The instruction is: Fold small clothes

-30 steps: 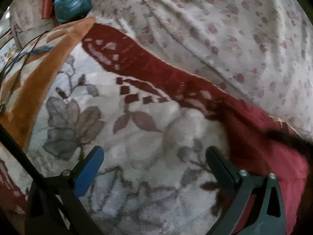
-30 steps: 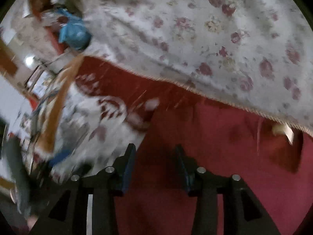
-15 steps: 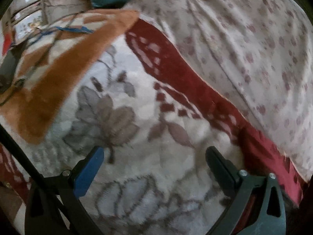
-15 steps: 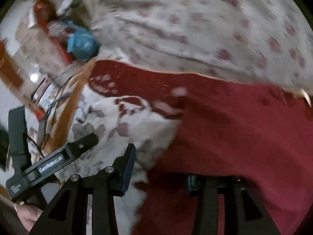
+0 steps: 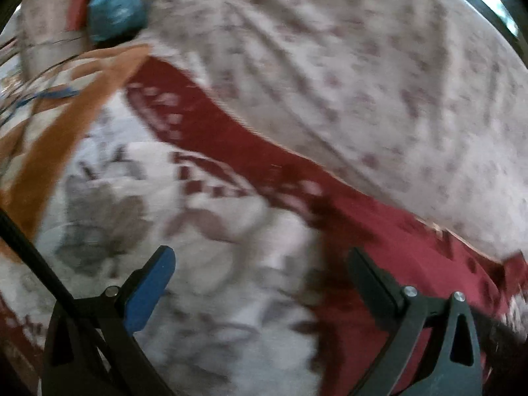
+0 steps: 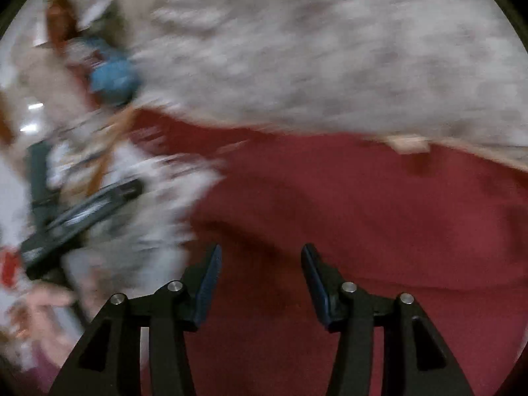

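Right gripper [image 6: 260,283], jaws opening and nothing pinched between them, hangs over the dark red garment [image 6: 363,214], which spreads across the lower and right part of the right wrist view beneath both fingers. Left gripper [image 5: 260,283], jaws spread wide and empty, hovers above the white blanket with grey leaves and red border [image 5: 214,231]; the red garment [image 5: 412,264] lies under and beyond its right finger. Behind both, a pale cloth with small red flowers [image 5: 363,66] covers the upper field. Blue bag [image 5: 115,10] sits far upper left. Both views are motion-blurred.
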Motion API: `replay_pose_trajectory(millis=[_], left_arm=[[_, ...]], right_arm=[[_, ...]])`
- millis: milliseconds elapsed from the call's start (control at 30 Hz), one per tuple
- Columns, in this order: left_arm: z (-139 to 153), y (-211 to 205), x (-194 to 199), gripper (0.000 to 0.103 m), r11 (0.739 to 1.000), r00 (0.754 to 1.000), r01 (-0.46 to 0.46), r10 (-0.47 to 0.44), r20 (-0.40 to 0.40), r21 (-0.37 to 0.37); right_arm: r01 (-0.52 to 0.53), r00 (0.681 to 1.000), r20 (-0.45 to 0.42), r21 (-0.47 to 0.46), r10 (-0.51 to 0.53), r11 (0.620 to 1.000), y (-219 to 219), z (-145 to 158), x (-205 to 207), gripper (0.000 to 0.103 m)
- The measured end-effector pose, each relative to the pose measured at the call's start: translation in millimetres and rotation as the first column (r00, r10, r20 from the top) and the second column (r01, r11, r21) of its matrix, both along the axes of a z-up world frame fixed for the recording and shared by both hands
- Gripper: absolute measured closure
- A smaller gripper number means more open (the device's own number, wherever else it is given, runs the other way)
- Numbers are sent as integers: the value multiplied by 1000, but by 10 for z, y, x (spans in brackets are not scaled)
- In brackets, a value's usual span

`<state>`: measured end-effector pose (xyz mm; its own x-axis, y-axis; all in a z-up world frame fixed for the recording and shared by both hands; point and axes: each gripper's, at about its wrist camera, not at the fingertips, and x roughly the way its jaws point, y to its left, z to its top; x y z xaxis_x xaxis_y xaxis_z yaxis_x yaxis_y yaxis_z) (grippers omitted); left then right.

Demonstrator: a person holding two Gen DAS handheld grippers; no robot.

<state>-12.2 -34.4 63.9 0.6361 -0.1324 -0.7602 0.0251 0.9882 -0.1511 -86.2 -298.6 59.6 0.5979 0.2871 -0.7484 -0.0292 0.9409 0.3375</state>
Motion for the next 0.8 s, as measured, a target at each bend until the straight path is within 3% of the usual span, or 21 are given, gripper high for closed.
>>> replay_pose_trajectory(millis=[100,200,267,400,500,567,800], left_arm=[[-126,-246,34,0,999,998,50,-49,-50,15],[-372,-449,97,0,990,988,79,-63,-139,118],[-501,-528,117,0,983,983,84,-55,-172,165],[-422,-546,72,0,986,989,62,-39,-144,155],[-271,-598,-31,0,988,996,66,-58,-66,140],[-204,-704,-92,0,985,994,103,-99,-36,140],[-263,-895,-113,0,972,986,165,-160,-46,169]], right_arm=[[188,981,-21,-170,-194,967,-584,-67,-77,48],[272,939,-124,-303,-321,913,-1049,-349,-21,48],[267,944,-130,-240,-304,933,-1217,-443,-29,48],[242,955,-127,-190,-269,951,-1307,-276,-156,47],[298,942,-104,-180,-319,937,-1506,-206,-306,36],[315,933,-124,-165,-337,935,-1612,-246,-348,36],[328,934,-94,-166,-346,930,-1519,-277,-407,36]])
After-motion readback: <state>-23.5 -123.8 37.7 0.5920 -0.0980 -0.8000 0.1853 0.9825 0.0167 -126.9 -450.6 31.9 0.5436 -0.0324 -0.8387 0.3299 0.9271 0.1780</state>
